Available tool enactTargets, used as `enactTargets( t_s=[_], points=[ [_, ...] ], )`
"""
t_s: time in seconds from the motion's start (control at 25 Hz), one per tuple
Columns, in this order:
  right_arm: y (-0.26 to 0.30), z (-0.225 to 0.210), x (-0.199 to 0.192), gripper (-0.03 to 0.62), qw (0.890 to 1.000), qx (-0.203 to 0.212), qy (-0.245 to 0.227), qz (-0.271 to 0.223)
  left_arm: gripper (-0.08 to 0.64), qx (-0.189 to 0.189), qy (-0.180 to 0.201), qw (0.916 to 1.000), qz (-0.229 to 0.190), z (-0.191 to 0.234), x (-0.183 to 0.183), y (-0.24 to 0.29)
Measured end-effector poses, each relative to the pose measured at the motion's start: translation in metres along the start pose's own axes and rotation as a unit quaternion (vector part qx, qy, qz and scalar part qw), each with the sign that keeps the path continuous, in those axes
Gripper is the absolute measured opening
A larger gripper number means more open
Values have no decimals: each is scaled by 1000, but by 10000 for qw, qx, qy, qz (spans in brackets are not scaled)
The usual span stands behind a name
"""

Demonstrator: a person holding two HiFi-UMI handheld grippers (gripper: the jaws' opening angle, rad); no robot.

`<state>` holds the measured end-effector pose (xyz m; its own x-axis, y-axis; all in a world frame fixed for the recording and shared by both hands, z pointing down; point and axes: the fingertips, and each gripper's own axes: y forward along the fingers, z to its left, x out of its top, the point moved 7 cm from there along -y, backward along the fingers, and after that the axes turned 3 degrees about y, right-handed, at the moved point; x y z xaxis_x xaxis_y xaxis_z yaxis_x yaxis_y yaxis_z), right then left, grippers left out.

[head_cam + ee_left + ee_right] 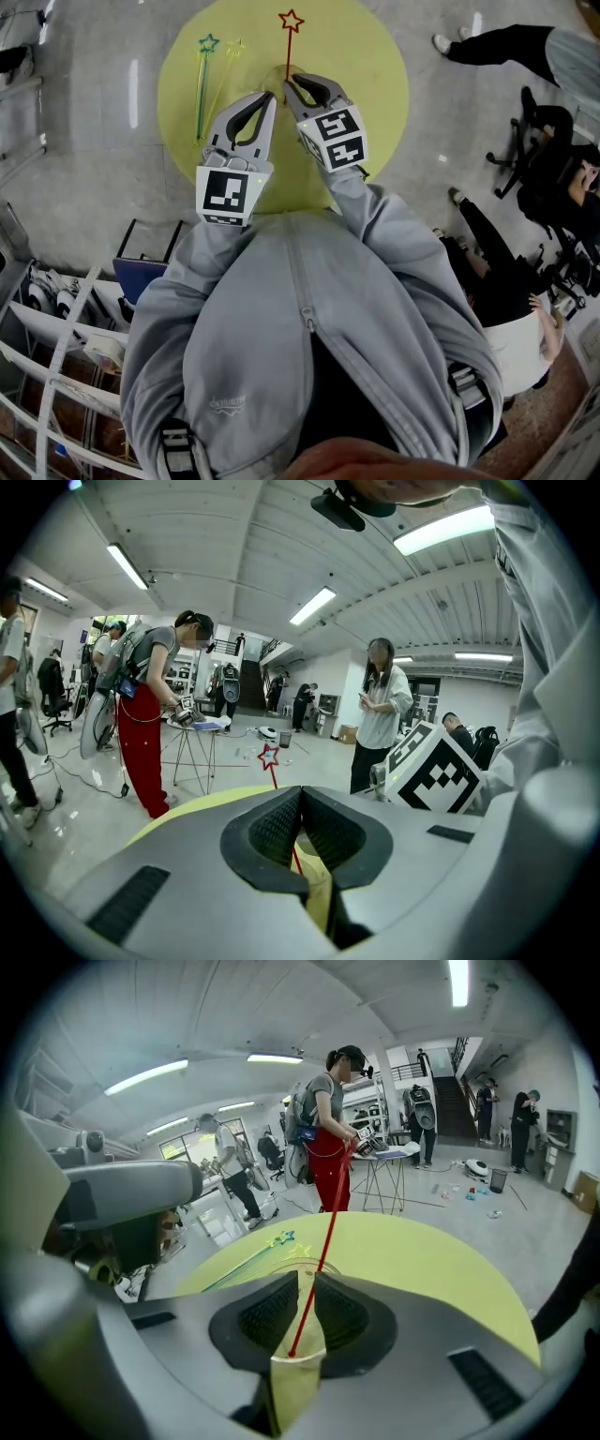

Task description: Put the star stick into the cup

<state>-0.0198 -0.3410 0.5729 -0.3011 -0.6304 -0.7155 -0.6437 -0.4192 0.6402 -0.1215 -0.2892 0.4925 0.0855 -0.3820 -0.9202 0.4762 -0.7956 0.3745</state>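
Nearest to the camera is the grey sleeve of the person (281,309), and both arms reach forward over the round yellow table (375,84). The left gripper (272,96) has its jaws together at the tips, just beside the clear cup (292,1382). I cannot tell if it nips the wall of the cup. The right gripper (293,86) hangs over the cup with its jaws only a slit apart. The red star stick (289,47) passes through this slit, and its lower end is already inside the cup. It seems to lean on one pad and not to be pinched. So the step in hand is, I think, the letting go. The next move needs a wider opening and a straight retreat that does not catch the stick. Farther, two other star sticks (202,80) lie on the table.
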Motion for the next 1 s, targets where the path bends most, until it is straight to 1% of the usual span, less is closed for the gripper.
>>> enactTargets(
  t_s=[0.08,0.16,0.2,0.24,0.28,0.4,0.52,0.64,0.72,0.88,1.0],
  points=[
    [-3,1,1,38,10000,-72,-34,-36,17,2,-4,10000,-7,-1,0,-1],
    [-5,2,1,54,9999,-125,-49,-93,17,4,-8,10000,-11,-1,0,-3],
    [-7,3,1,80,9998,-148,-41,-116,17,8,-10,10000,-14,-2,0,-5],
    [-9,3,1,123,9998,-172,-23,-134,17,12,-11,10000,-18,-3,1,-6],
    [-12,3,1,138,9997,-201,-3,-153,17,17,-11,10000,-22,-4,1,-8],
    [-22,2,1,138,9989,-383,32,-268,17,26,-12,10000,-34,-7,1,-12],
    [-38,2,4,136,9969,-603,34,-507,17,45,14,10000,-60,-11,4,-18],
    [-59,4,10,69,9937,-758,-10,-827,17,62,94,9998,-133,-18,9,-26],
    [-74,7,15,51,9912,-836,-23,-1028,17,72,131,9997,-199,-23,13,-32],
    [-109,21,24,38,9859,-867,-15,-1431,17,88,157,9993,-336,-38,24,-49],
    [-139,37,31,34,9806,-850,-59,-1764,17,111,254,9984,-490,-51,36,-65]
  ],
)
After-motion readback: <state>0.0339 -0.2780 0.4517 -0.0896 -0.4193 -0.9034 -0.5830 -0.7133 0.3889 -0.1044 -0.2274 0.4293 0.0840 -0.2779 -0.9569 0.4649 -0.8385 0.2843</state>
